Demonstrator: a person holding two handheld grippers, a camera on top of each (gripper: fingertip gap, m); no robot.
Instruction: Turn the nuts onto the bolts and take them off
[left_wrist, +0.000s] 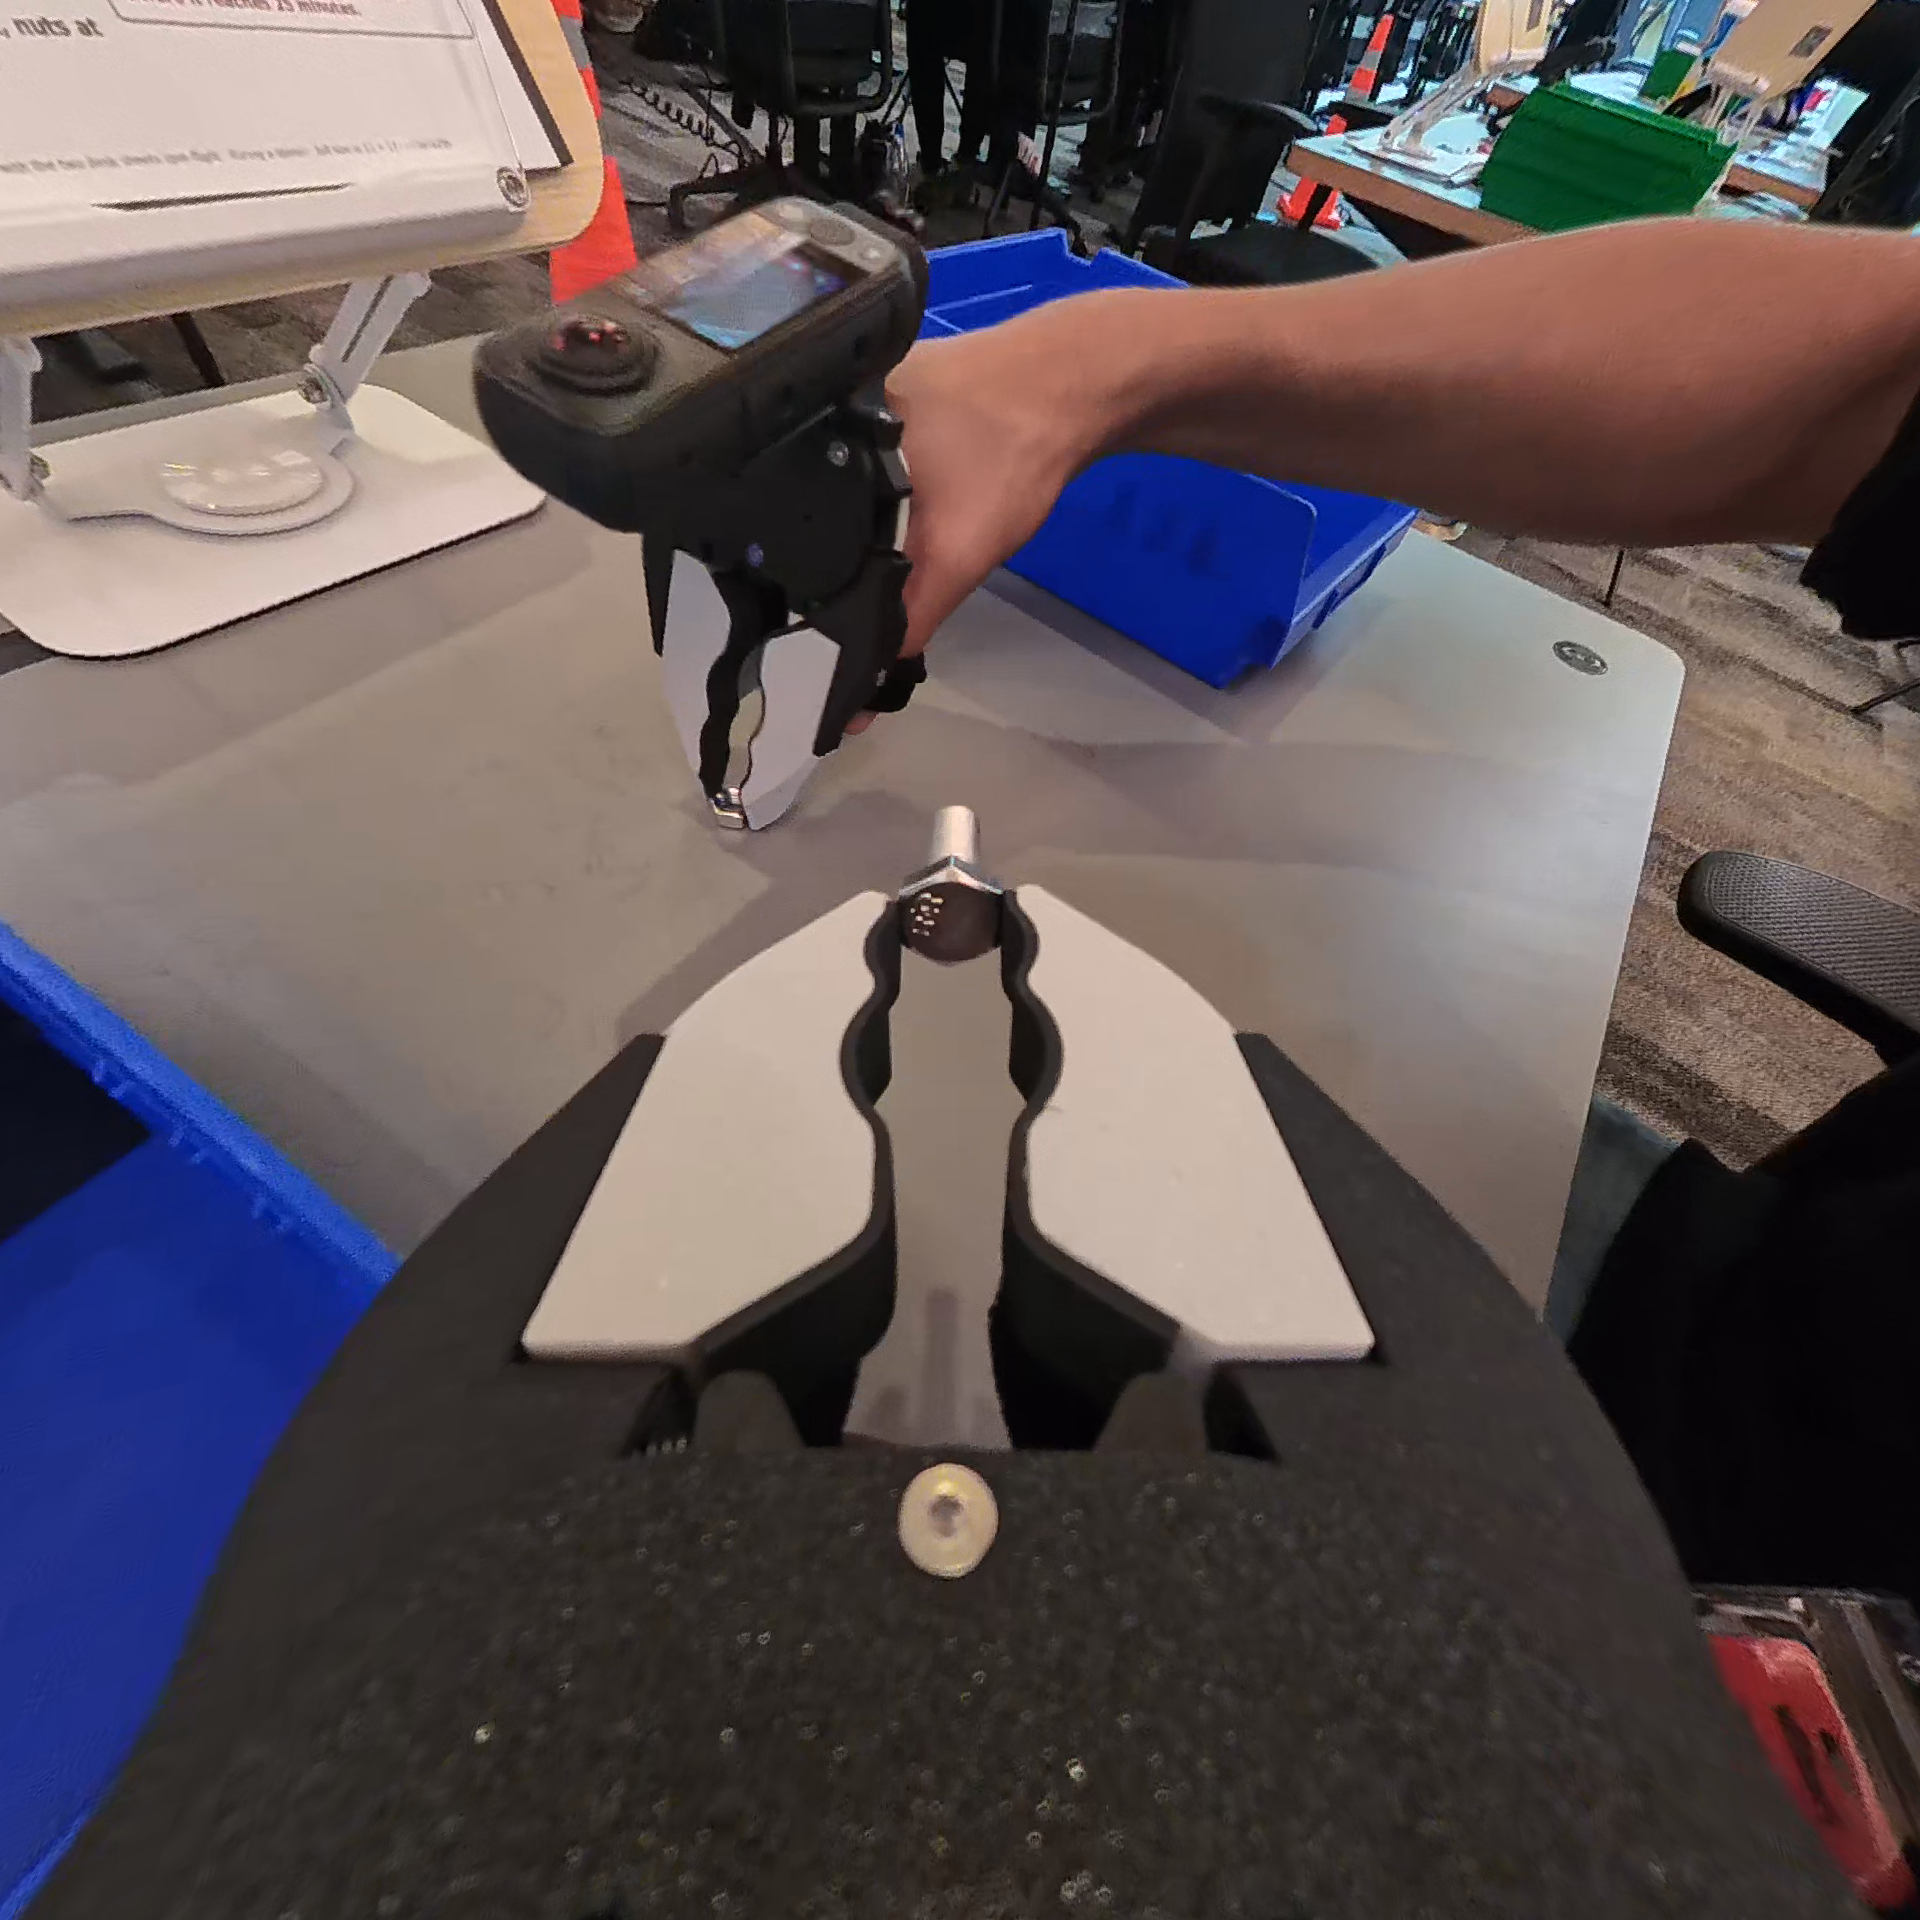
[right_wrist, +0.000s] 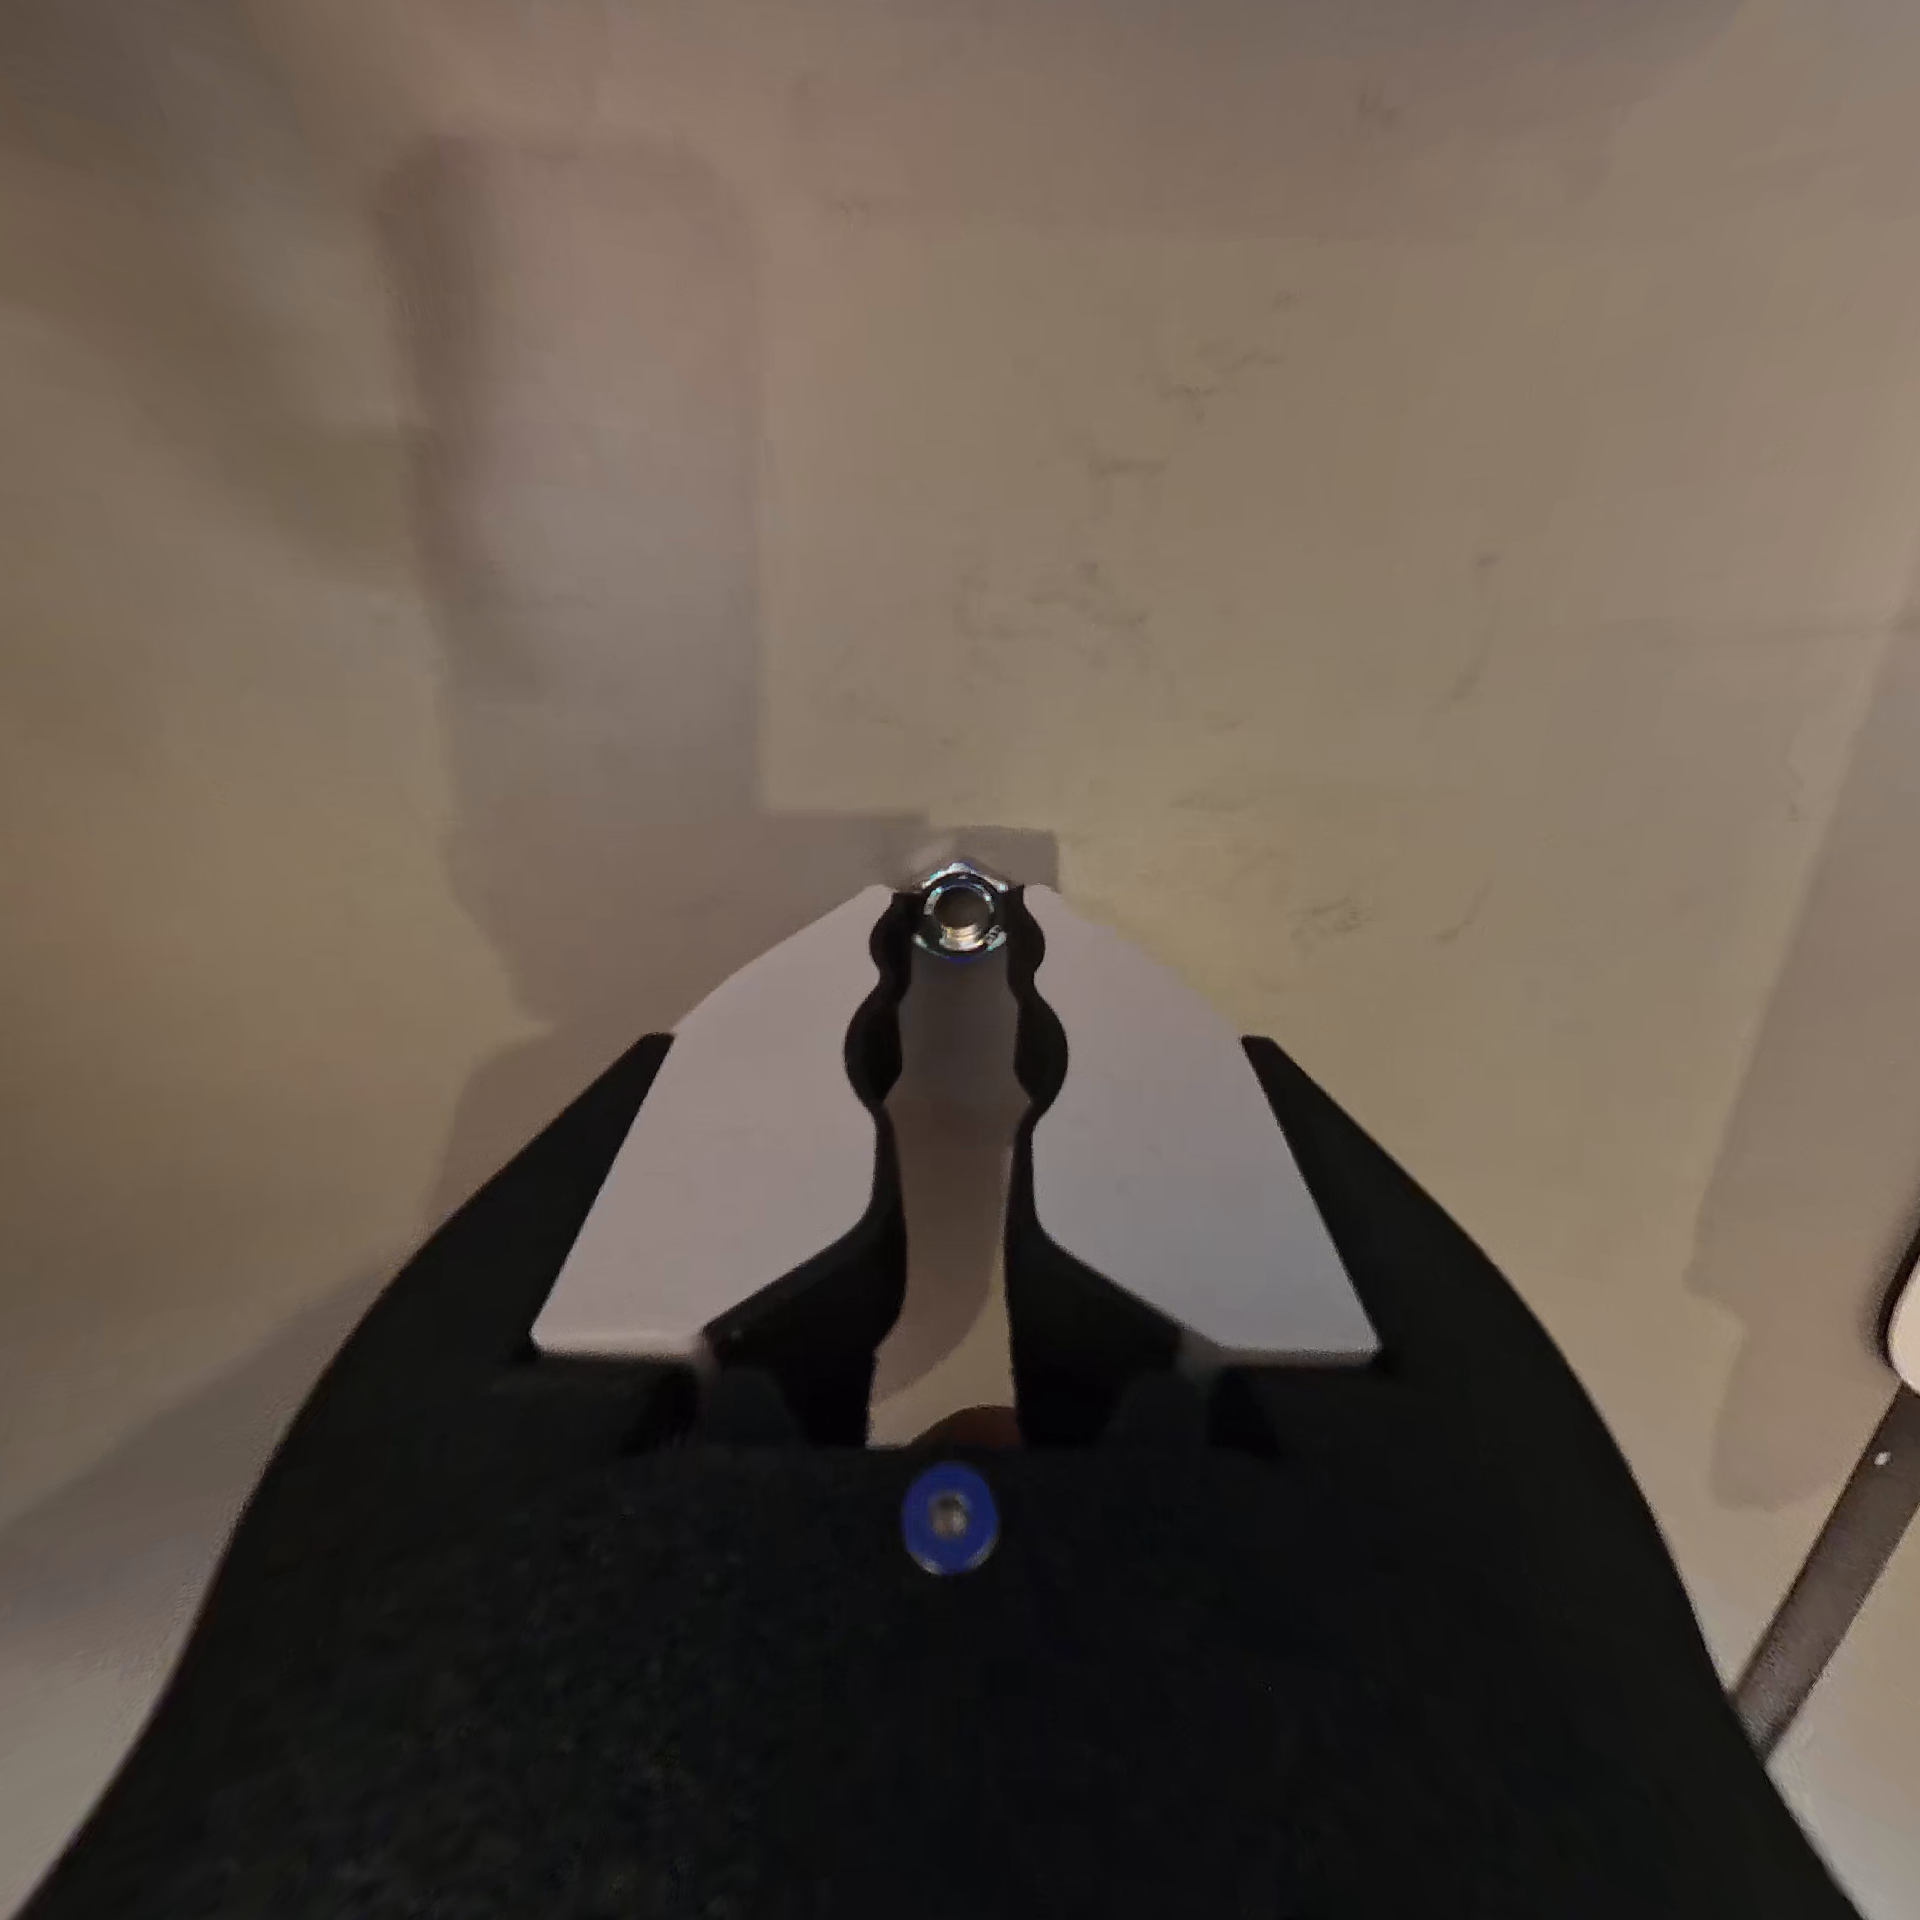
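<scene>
While the left wrist view has the left gripper (left_wrist: 951, 925) clamped on the silver hex-head steel bolt (left_wrist: 952, 896), shank fwd to present threads, the right wrist view shows the right gripper (right_wrist: 958, 920) pinching the small shiny hex nut (right_wrist: 957, 915) at the grey tabletop (right_wrist: 1351, 520), prob. just picked for threading.

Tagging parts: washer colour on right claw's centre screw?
Blue washer, clearest in the right wrist view.

Both grippers clamped — fingertips pinched.

Left gripper (left_wrist: 951, 925) fills lower frame; right gripper (left_wrist: 740, 805) points down at centre, hand (left_wrist: 977, 488) behind it.
</scene>
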